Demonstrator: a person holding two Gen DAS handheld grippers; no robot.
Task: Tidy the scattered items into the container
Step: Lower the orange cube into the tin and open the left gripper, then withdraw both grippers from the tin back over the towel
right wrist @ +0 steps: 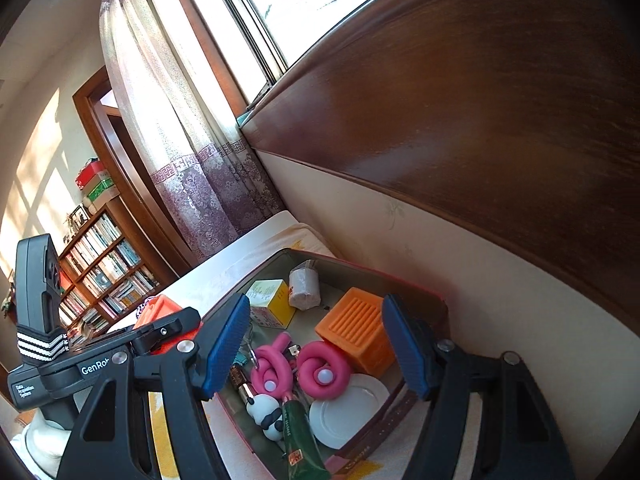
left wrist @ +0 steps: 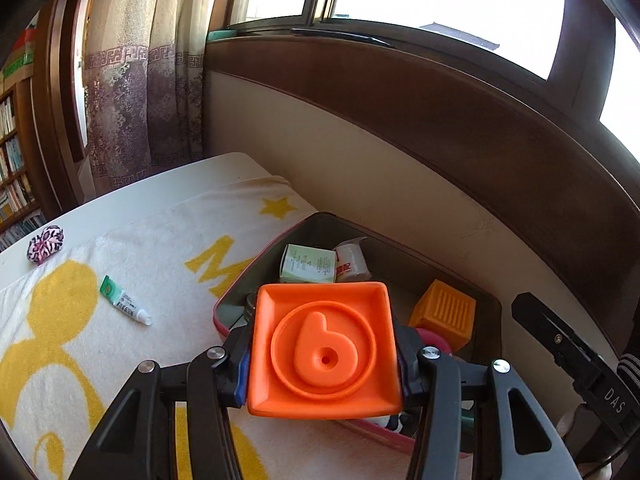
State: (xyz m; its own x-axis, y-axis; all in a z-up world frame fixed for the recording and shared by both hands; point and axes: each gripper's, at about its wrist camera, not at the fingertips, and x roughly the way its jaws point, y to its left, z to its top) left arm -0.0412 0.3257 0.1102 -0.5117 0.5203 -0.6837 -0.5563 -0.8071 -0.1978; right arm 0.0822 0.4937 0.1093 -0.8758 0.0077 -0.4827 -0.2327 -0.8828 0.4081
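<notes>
The left gripper [left wrist: 324, 364] holds an orange block [left wrist: 324, 350] between its two fingers. The pads press on the block's left and right sides, so it is squeezed tight. The face of the block shows a raised ring with a curly shape like a number inside. The block hangs over the near edge of the box [left wrist: 460, 276], above the place where the towel [left wrist: 132, 344] meets the box's pink rim. The left gripper tips forward and down toward the box.

The right gripper [right wrist: 316, 346] has its blue pads [right wrist: 226, 344] wide apart, with nothing between them. It points down at the box [right wrist: 400, 280] from close by. In the left wrist view the right gripper [left wrist: 576, 364] shows at the right edge, beside the box.

Inside the box there is a ribbed orange cube [right wrist: 356, 330], a yellow and white carton [right wrist: 270, 302], a small white wrapped packet [right wrist: 305, 285], two pink curly things [right wrist: 298, 368], a white plate [right wrist: 348, 410], a little panda toy [right wrist: 266, 414] and a dark green tube [right wrist: 298, 432].

Out on the towel lies a small white tube with a green end [left wrist: 125, 300]. Farther away, on the white table [left wrist: 132, 196], sits a pink spotted ball [left wrist: 45, 243]. Both are well apart from the box.
</notes>
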